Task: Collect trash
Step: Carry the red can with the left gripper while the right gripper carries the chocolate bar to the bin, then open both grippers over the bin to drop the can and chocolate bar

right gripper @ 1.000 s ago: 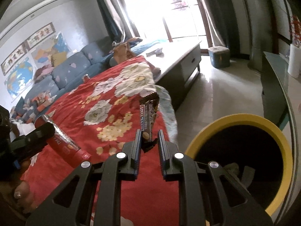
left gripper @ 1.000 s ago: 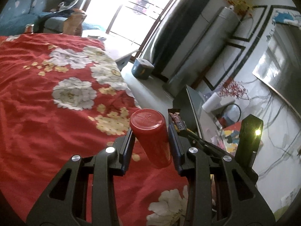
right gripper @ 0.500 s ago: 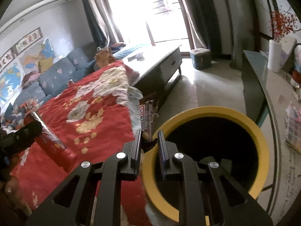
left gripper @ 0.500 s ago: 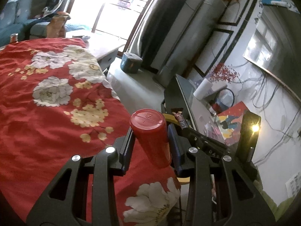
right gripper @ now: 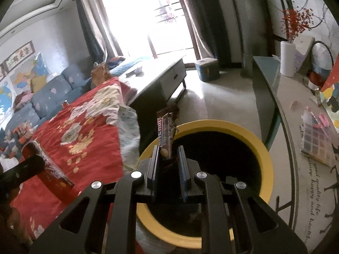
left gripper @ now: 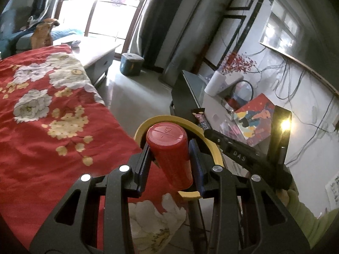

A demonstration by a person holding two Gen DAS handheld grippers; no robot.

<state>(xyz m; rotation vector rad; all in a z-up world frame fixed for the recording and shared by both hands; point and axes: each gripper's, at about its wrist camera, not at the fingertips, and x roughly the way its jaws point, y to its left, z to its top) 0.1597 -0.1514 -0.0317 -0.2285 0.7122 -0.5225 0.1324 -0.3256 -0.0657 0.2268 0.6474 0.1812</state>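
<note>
My left gripper (left gripper: 169, 152) is shut on a red tube can (left gripper: 169, 148) with a red plastic lid, held at the edge of the red flowered cloth (left gripper: 42, 127). The yellow-rimmed bin (left gripper: 161, 119) shows just behind the can. My right gripper (right gripper: 168, 158) holds a brown snack-bar wrapper (right gripper: 166, 131) over the dark mouth of the bin (right gripper: 243, 131); its jaws stand a little wider than the wrapper. The can (right gripper: 50, 173) also shows at the left of the right wrist view. The right gripper with the wrapper (left gripper: 201, 118) shows in the left wrist view.
A grey coffee table (right gripper: 161, 74) and a blue stool box (right gripper: 206, 68) stand beyond on the tiled floor. A glass side table (right gripper: 296, 116) at the right carries a paper roll, papers and a vase. A blue sofa (right gripper: 48, 93) is at the back left.
Both grippers have moved right, off the cloth toward the bin. The right gripper now hangs over the bin's mouth and its jaws have widened slightly around the wrapper.
</note>
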